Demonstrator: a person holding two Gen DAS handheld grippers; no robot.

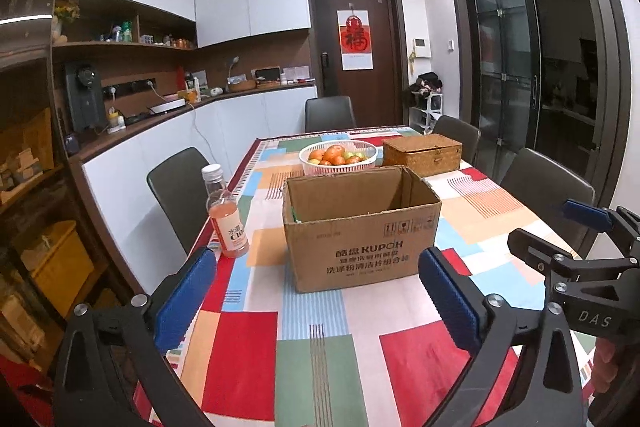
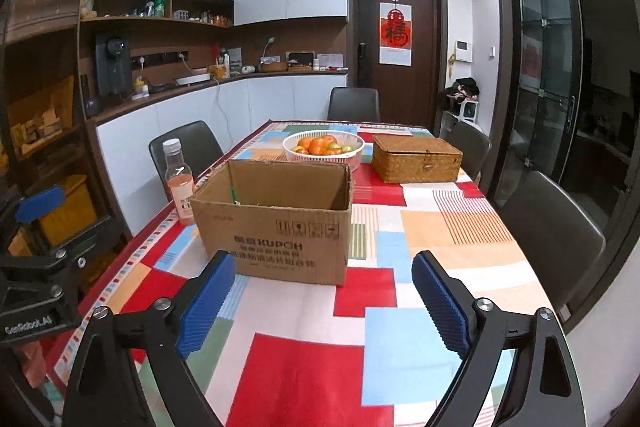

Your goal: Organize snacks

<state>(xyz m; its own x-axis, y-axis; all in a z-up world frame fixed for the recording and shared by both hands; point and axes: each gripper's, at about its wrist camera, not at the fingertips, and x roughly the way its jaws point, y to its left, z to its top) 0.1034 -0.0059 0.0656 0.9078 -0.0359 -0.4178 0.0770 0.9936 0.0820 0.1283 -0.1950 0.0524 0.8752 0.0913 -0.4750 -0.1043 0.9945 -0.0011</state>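
Note:
An open brown cardboard box (image 1: pixel 360 231) stands mid-table; it also shows in the right wrist view (image 2: pixel 276 223). Something green shows just inside it. A clear bottle of pink drink (image 1: pixel 225 213) with a white cap stands upright left of the box, seen again in the right wrist view (image 2: pixel 179 183). My left gripper (image 1: pixel 316 291) is open and empty, held above the near table in front of the box. My right gripper (image 2: pixel 324 299) is open and empty, also in front of the box. The right gripper shows at the right edge of the left wrist view (image 1: pixel 576 251).
A white basket of oranges and small fruit (image 1: pixel 338 155) and a closed woven lidded box (image 1: pixel 422 153) sit behind the cardboard box. The table wears a colourful patchwork cloth (image 1: pixel 312 347). Dark chairs (image 1: pixel 180 191) stand around it. A counter runs along the left wall.

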